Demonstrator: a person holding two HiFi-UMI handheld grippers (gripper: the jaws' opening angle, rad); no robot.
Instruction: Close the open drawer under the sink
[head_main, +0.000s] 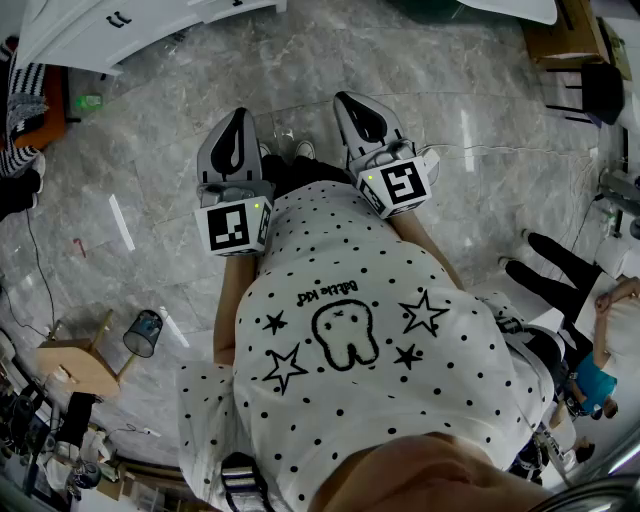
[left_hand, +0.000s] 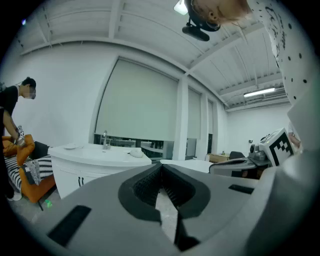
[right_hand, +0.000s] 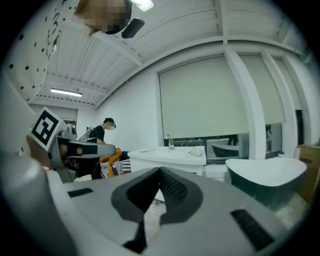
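A white sink vanity (left_hand: 97, 156) with a faucet (left_hand: 105, 139) stands across the room, left of centre in the left gripper view; black handles (left_hand: 80, 181) show on its front. It appears again in the right gripper view as the vanity (right_hand: 172, 157), and its white corner (head_main: 120, 30) shows at the head view's top left. No open drawer can be made out from here. My left gripper (head_main: 238, 120) and right gripper (head_main: 350, 102) are held side by side at chest height over the marble floor, both shut and empty, far from the vanity.
A person in black (right_hand: 101, 131) stands left of the vanity by an orange seat (left_hand: 25, 170). A dark green bathtub (right_hand: 267, 176) sits to the right. A wooden stool (head_main: 80, 365) and a blue bin (head_main: 145, 332) are on the floor at my left; other people (head_main: 560, 275) are at my right.
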